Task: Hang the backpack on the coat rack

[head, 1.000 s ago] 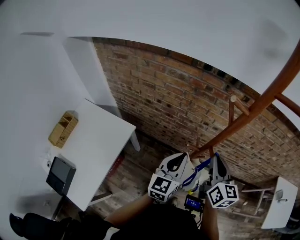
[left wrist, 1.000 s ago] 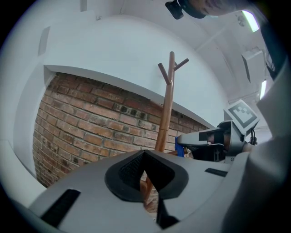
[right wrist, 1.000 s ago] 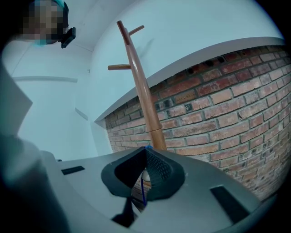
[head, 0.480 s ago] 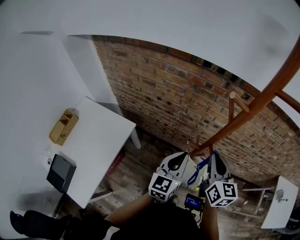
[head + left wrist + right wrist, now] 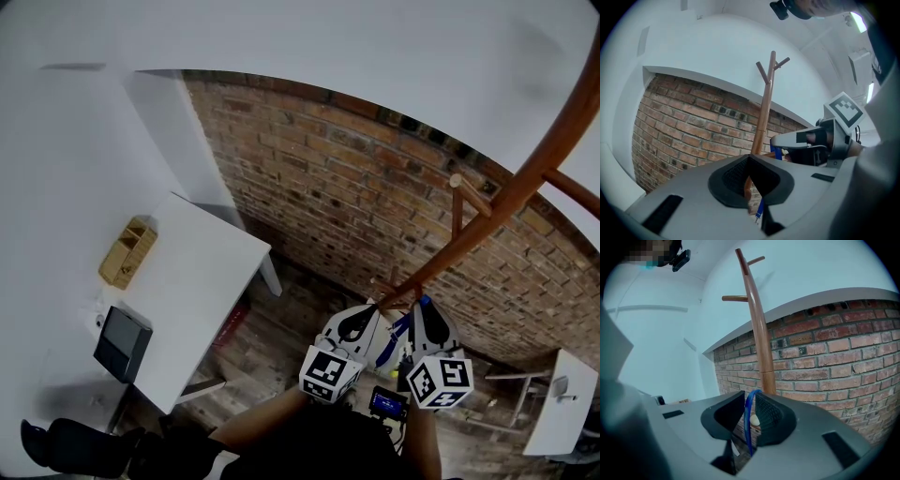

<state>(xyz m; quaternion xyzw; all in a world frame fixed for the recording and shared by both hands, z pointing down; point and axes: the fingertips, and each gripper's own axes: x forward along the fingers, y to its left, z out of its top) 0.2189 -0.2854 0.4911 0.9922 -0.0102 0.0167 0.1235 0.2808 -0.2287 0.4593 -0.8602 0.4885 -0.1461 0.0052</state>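
Observation:
The wooden coat rack (image 5: 511, 197) leans across the right of the head view, with a low peg (image 5: 394, 298) just above both grippers. A blue backpack strap (image 5: 401, 330) runs between my left gripper (image 5: 358, 323) and right gripper (image 5: 424, 319). In the right gripper view the strap loop (image 5: 748, 420) stands between the jaws of the shut right gripper (image 5: 749, 425), with the rack pole (image 5: 757, 333) straight ahead. The left gripper (image 5: 752, 187) is nearly closed, with a strap end (image 5: 760, 208) in its gap. The backpack's body is hidden below.
A brick wall (image 5: 356, 197) stands behind the rack. A white table (image 5: 202, 281) at left carries a wooden organiser (image 5: 127, 255) and a dark device (image 5: 122, 345). Another small white table (image 5: 561, 405) sits at the far right. Wooden floor lies below.
Both grippers have edged slightly up and closer to the rack's low peg, with the strap still held. The right gripper has shifted a little left.

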